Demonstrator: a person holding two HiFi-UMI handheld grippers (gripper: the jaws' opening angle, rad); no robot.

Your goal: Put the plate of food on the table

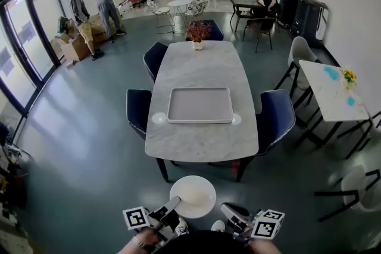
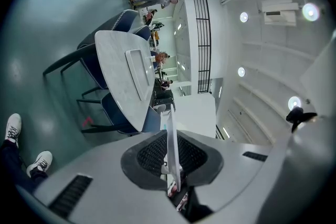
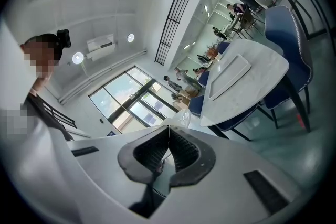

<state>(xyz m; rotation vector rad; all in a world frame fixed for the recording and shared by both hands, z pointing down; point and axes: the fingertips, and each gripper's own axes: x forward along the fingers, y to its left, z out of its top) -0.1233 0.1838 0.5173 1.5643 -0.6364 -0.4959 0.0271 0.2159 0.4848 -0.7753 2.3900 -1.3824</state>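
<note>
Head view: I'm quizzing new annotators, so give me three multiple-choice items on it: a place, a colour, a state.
1. The grey tray lies: A) on the table's middle B) on a chair C) on the floor
2. The chairs at the table are: A) red B) dark blue C) yellow
3. The white plate is: A) on the tray B) held by the left gripper and right gripper C) on the floor
Answers: 1 A, centred on the marble top; 2 B, dark blue backs; 3 B, both pinch its rim.
</note>
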